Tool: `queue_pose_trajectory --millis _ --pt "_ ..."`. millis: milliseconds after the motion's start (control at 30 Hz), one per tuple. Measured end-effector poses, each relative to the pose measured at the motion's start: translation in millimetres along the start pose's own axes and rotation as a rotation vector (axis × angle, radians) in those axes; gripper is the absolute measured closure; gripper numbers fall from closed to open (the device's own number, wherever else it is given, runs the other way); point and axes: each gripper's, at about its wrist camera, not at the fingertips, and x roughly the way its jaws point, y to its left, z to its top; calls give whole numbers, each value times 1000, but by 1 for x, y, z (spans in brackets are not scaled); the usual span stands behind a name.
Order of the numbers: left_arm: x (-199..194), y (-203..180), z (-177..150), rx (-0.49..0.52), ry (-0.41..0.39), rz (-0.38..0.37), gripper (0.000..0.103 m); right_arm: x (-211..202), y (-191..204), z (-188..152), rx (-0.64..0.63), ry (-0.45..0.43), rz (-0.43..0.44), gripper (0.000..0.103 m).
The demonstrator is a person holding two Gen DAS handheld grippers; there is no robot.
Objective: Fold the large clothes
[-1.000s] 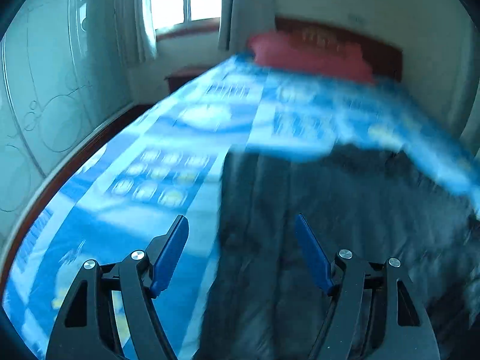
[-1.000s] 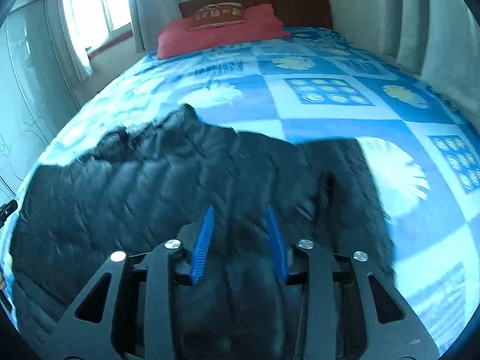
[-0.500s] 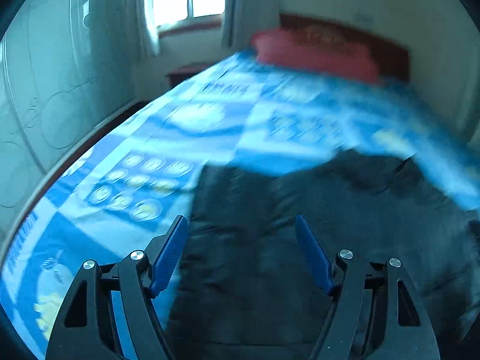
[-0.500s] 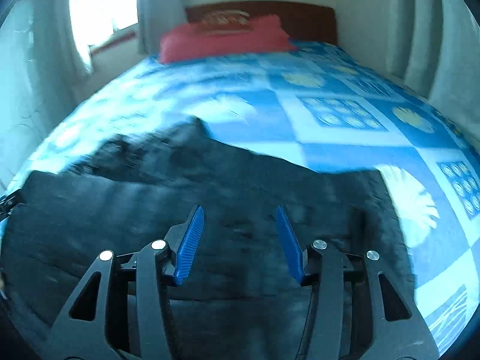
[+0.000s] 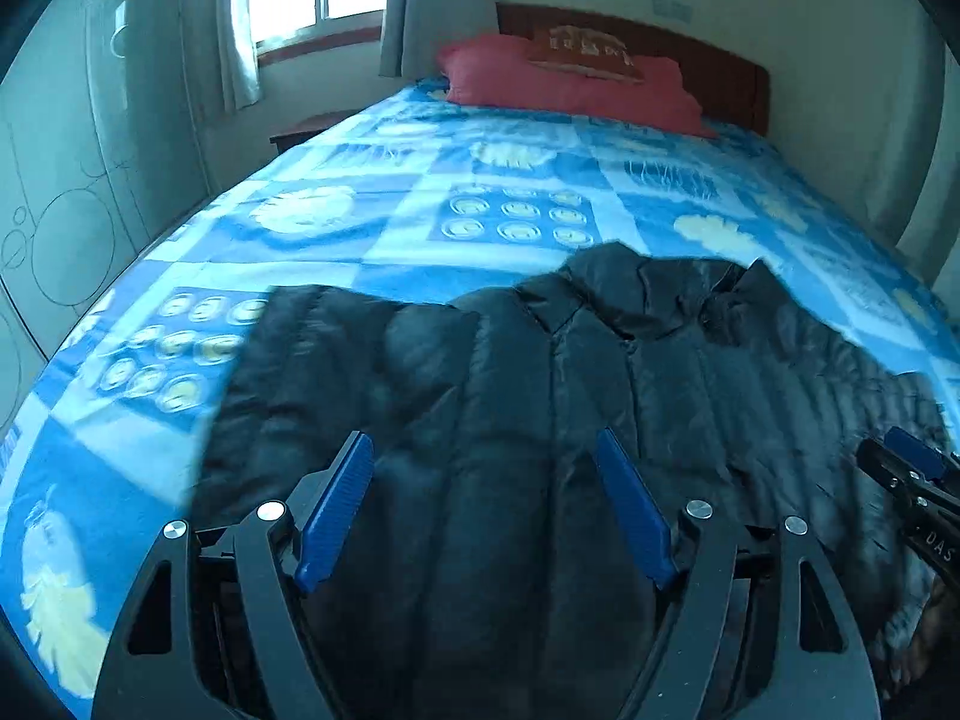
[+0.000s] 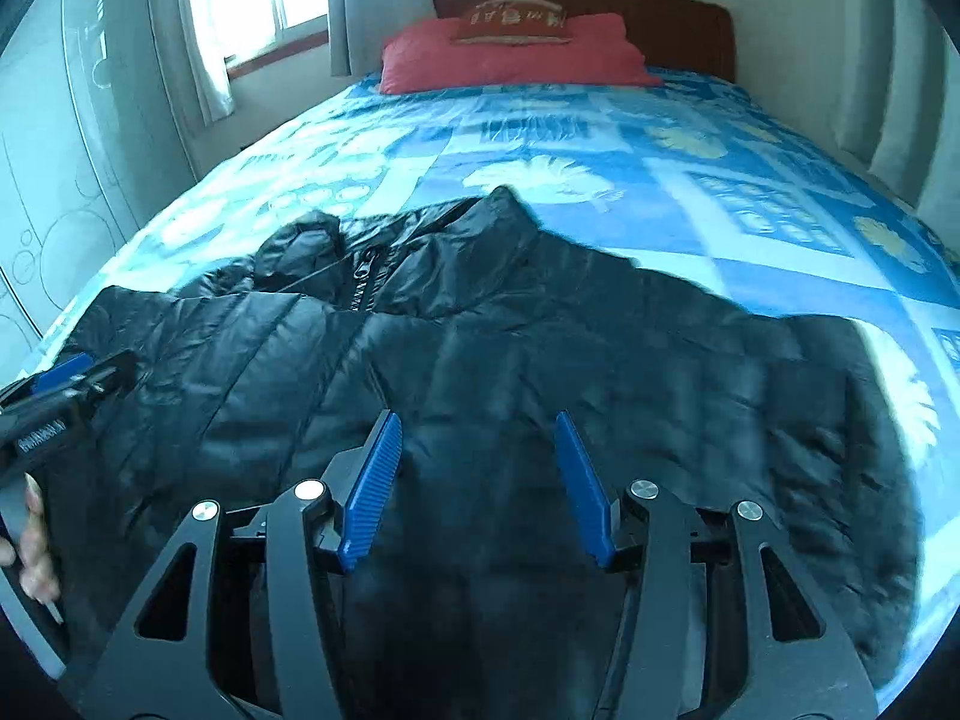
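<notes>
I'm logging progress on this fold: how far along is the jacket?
Done: the black puffer jacket lies spread flat on the blue patterned bedspread, collar toward the red pillow, zipper showing. In hand: nothing; the left gripper is open and the right gripper is opening, both empty above the jacket. Left: every fold; no sleeve or side is turned in yet.

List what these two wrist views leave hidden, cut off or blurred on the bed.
- Jacket hem: both views, hidden behind the left gripper and right gripper.
- Jacket's left sleeve edge: left view, motion-blurred.
- Right gripper in the left view: cut off by the right edge.
- Pillow print: too small to read.
</notes>
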Motion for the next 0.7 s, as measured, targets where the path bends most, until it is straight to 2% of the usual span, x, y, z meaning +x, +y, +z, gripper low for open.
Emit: queue_pose_trajectory --millis 100,133,167,200,233,300,400,500,533,600,700 --pt "-18 23 -10 -14 -48 31 27 -3 -27 -19 24 28 -84 48" --pt "-15 28 -12 -23 -33 51 27 4 -38 -27 57 58 -82 45" --pt "-2 34 -14 -28 13 78 27 10 -47 -31 98 71 -34 44" --pt "16 37 -17 -22 89 68 26 12 -50 -30 111 76 -15 43" --pt "26 39 -18 -15 115 56 24 10 -51 -27 115 81 -3 43" --pt "22 45 -15 -43 105 46 24 -3 -52 -23 139 86 14 43" --pt "-12 48 -16 -29 92 16 25 -41 -58 -31 147 65 23 43" --pt "-57 54 -33 12 56 -6 25 -93 -70 -60 158 66 14 42" --pt "-82 62 -47 16 50 -27 25 -108 -75 -72 168 71 11 42" --pt "-108 74 -66 -3 58 -56 25 -140 -87 -105 196 89 -4 41" --pt "-152 102 -114 -69 112 -112 25 -181 -104 -156 247 120 -37 41"
